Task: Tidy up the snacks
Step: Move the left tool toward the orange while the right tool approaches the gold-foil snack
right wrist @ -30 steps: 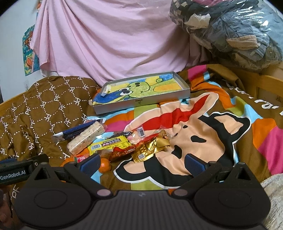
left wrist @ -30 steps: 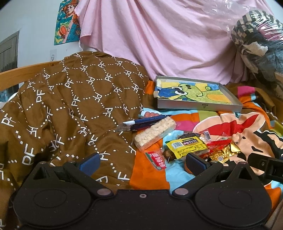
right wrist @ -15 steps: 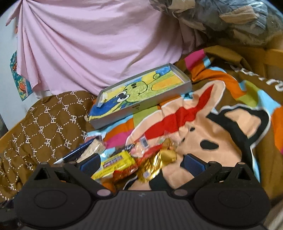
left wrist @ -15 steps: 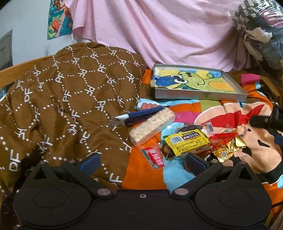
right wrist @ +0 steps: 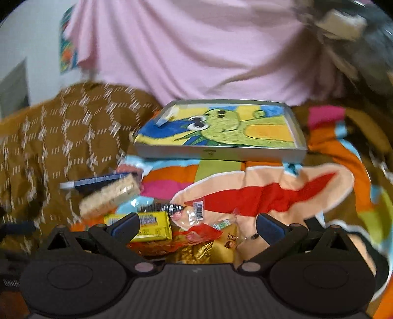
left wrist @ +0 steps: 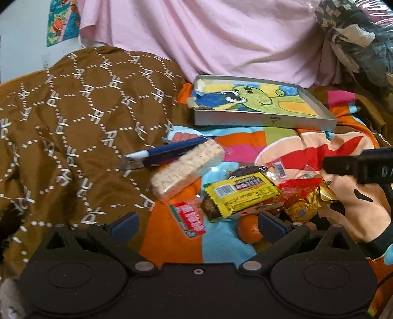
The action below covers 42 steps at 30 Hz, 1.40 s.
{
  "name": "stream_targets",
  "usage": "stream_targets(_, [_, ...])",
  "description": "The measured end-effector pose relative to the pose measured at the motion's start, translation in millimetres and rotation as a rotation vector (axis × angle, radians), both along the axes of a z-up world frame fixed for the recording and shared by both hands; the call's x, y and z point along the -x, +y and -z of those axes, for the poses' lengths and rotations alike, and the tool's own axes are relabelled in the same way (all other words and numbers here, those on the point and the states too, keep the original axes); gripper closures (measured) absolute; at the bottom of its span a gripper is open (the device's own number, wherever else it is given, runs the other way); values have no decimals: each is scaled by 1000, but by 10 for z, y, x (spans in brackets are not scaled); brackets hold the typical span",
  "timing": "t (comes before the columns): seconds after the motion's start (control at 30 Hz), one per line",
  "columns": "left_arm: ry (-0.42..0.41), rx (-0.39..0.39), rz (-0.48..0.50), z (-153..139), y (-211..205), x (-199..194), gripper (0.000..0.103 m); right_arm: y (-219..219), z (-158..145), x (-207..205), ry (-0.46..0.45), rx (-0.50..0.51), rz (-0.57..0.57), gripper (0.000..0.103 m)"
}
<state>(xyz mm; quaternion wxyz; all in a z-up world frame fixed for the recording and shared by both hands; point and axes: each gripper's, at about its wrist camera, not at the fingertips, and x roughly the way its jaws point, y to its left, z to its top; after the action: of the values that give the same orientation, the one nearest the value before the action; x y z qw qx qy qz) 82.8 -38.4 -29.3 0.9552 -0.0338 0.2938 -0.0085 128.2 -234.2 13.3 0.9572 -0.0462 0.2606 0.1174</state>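
Note:
A pile of snacks lies on a colourful cartoon blanket: a rice cracker bar (left wrist: 188,169), a dark blue packet (left wrist: 169,152), a yellow bar (left wrist: 242,193) (right wrist: 152,227), a small red candy pack (left wrist: 190,218), red (right wrist: 199,235) and gold wrappers (left wrist: 309,203), and an orange (left wrist: 249,229). A shallow grey box with a cartoon lining (left wrist: 260,105) (right wrist: 221,130) sits behind them. My left gripper (left wrist: 197,222) is open and empty just in front of the pile. My right gripper (right wrist: 196,227) is open and empty, low over the red and gold wrappers; its body shows in the left wrist view (left wrist: 361,166).
A brown patterned quilt (left wrist: 73,117) is heaped on the left. A pink sheet (left wrist: 221,39) hangs behind. A plastic bag of clothes (left wrist: 356,36) sits at the back right. A poster (left wrist: 61,22) hangs on the wall.
My right gripper has swung left and dropped down over the snack pile, still moving, so its view is blurred. My left gripper has moved closer to the snacks.

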Motion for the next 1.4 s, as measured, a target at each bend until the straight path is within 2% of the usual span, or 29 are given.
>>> stream_targets(0.1, [10, 1, 31, 56, -67, -55, 1, 40, 73, -70, 26, 76, -71, 0])
stream_targets(0.23, [22, -12, 64, 125, -156, -102, 1, 44, 180, -112, 61, 125, -102, 0])
stream_targets(0.57, [55, -35, 82, 206, -268, -214, 1, -84, 319, -328, 187, 70, -118, 0])
stream_targets(0.97, [85, -49, 103, 274, -327, -312, 1, -39, 402, -433, 222, 116, -159, 0])
stream_targets(1.13, [91, -51, 123, 309, -369, -346, 4, -13, 448, -472, 233, 143, -184, 0])
stream_targets(1.4, [93, -26, 129, 360, -378, -388, 20, -45, 536, -566, 257, 176, -199, 0])
